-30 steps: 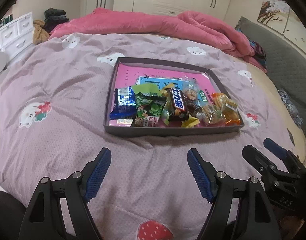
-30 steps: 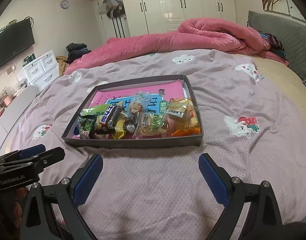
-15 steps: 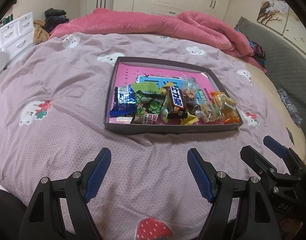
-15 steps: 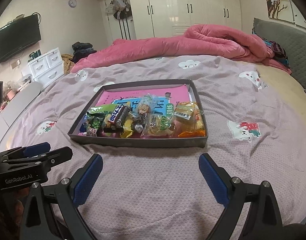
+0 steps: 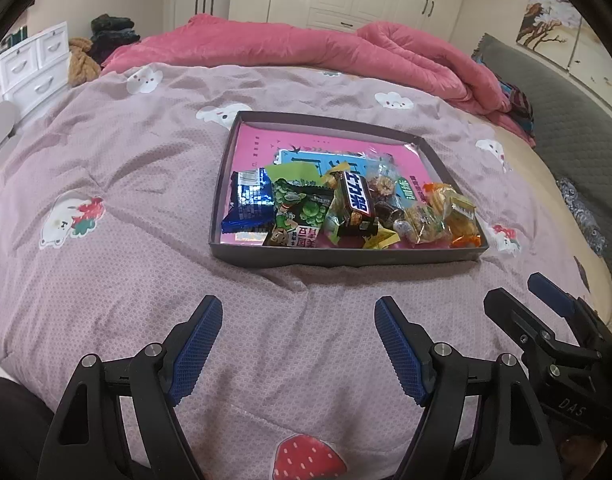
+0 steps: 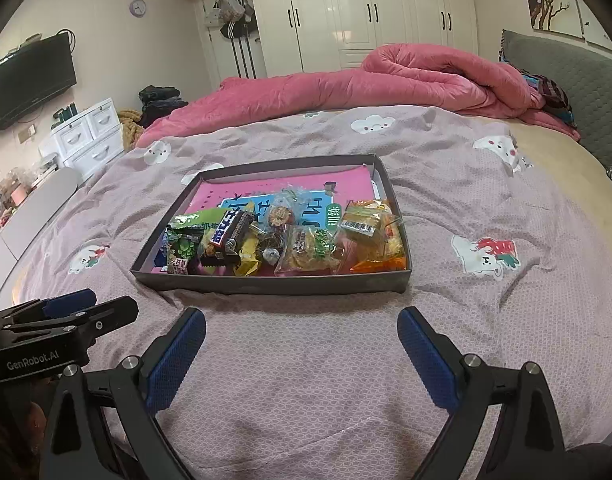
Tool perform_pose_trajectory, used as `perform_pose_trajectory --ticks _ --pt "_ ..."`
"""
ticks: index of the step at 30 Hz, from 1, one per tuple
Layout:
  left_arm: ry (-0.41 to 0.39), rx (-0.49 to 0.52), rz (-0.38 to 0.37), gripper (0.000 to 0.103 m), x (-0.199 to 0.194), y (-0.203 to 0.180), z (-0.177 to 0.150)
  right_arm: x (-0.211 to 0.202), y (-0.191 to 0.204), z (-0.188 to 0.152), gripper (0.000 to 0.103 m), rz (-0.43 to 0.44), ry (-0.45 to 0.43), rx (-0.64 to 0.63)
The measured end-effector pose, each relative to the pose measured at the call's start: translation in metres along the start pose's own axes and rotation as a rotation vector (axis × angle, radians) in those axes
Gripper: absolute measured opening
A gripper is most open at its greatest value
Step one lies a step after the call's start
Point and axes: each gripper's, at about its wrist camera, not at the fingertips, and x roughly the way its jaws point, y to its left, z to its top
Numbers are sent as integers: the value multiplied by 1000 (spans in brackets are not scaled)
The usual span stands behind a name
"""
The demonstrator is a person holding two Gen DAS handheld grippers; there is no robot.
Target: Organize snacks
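A shallow dark grey box (image 5: 345, 258) (image 6: 266, 283) lies on the bed with a pink and blue booklet (image 5: 258, 148) as its floor. Several snack packets are heaped along its near side: a blue foil pack (image 5: 248, 204), a green pea pack (image 5: 302, 212), a dark chocolate bar (image 5: 355, 204) (image 6: 230, 232) and orange-yellow packs (image 5: 453, 212) (image 6: 369, 232). My left gripper (image 5: 298, 344) is open and empty, short of the box. My right gripper (image 6: 302, 352) is open and empty, also short of it; it shows at the right edge of the left wrist view (image 5: 541, 312).
The bed has a mauve cover (image 5: 106, 208) with cartoon prints. A rolled pink duvet (image 6: 385, 84) lies behind the box. White drawers (image 6: 90, 132) and a TV (image 6: 26, 80) stand to the left, wardrobes at the back, a grey headboard (image 6: 577, 80) on the right.
Both grippers have drawn back and risen a little, so the box sits slightly farther off. Both stay open; nothing in the box has moved.
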Motion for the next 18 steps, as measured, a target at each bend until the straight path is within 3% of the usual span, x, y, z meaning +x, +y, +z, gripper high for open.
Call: perform_pose_trajectory --ticks 18 --pt "3 10 13 80 -1 -3 0 2 -2 0 97 -2 7 7"
